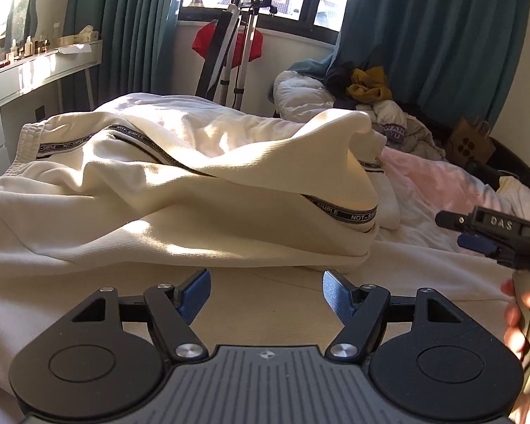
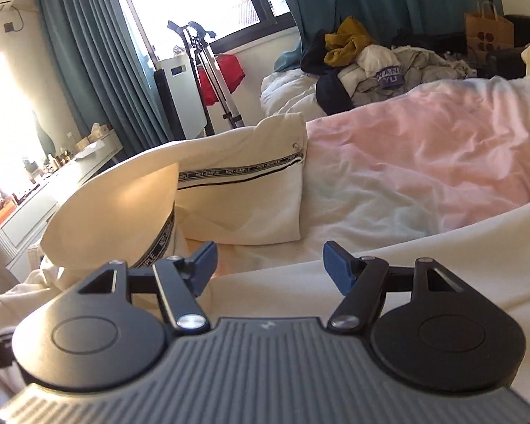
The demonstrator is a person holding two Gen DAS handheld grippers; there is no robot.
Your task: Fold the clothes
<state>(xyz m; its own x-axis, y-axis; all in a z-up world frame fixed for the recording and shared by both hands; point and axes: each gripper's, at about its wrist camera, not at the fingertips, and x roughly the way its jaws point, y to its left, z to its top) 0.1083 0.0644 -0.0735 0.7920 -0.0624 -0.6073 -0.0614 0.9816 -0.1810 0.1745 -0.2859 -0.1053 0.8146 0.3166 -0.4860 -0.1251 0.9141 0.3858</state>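
2 sets of jaws, both spread wide and holding nothing. My left gripper (image 1: 266,291) hovers low over the bed (image 1: 272,318), and the cream trousers (image 1: 166,183) lie just ahead of its blue pads (image 1: 335,295), not touching them. Their waistband (image 1: 30,141) sits far left, and the legs run off to the right, so the long axis lies crosswise to my jaws. 1 leg is flopped over in a rumpled hump, its black "NOT-SIMPLE" tape (image 1: 339,213) curling down toward me.

My right gripper (image 2: 268,265) hangs open over pale fabric, with the trousers (image 2: 243,194) ahead and to the left; a cuff end with the lettered stripe (image 2: 242,171) points away toward the window (image 2: 208,3). From the left wrist view, that right gripper (image 1: 494,233) shows at the right edge, well apart from the garment.

Beyond, a pink sheet (image 2: 424,141) covers the bed. At the far end a heap of clothes (image 2: 371,60) is piled up, mustard piece on top, and a brown paper bag (image 2: 487,31) stands by it; its contents I cannot tell.
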